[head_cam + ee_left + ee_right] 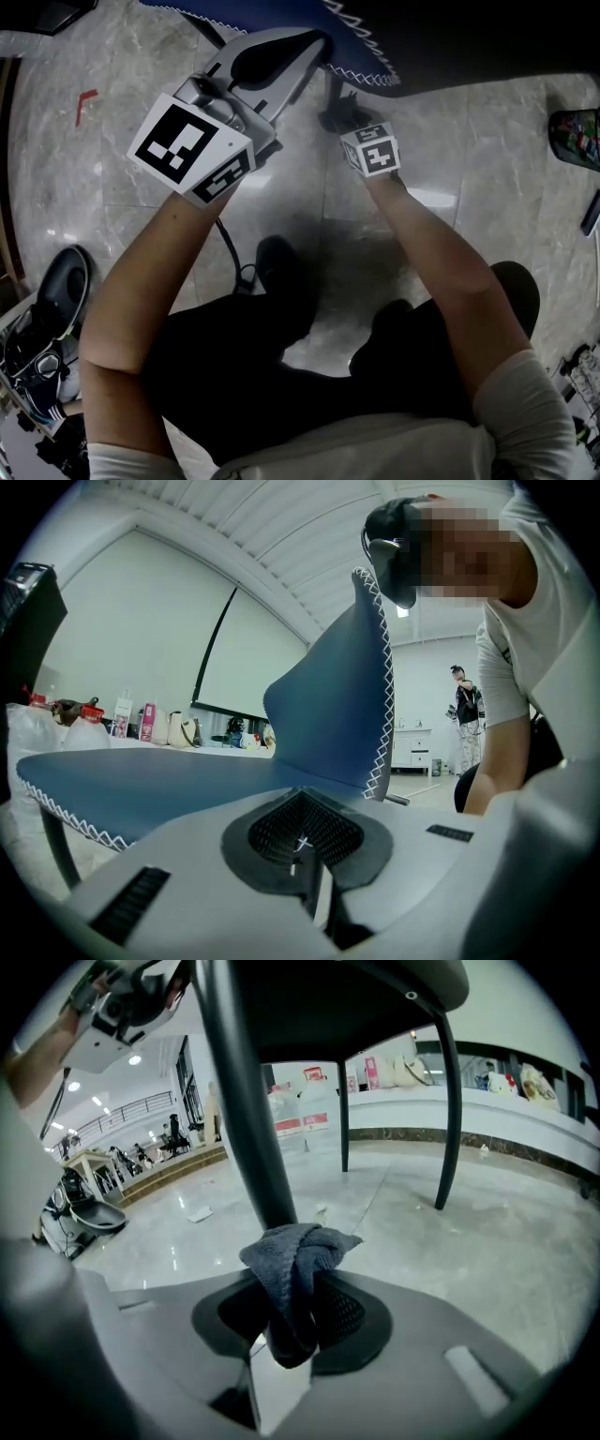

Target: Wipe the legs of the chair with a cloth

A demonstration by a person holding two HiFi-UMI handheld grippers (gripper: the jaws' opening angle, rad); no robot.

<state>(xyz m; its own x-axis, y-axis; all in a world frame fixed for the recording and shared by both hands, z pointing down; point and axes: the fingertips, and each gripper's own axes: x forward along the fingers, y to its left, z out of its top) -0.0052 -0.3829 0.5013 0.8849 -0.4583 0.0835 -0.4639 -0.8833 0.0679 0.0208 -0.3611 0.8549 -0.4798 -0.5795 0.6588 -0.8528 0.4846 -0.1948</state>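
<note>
glossy grey marble floor (469, 169) bears chair legs (242, 1101), red tape mark (84, 103).

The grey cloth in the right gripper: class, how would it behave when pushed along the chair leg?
Probably floppy: the cloth bunches in soft folds past the right gripper pinching it. Likely light, since that small pinch holds it up. Its towel-like weave should drag, not slip, on the chair leg.

We lose the chair seat (262, 11) past the head view's top edge. The cloth (291, 1260) hides the near chair leg (239, 1101) at its lower end. The items on the far counter (141, 726) are too small for us to name.
</note>
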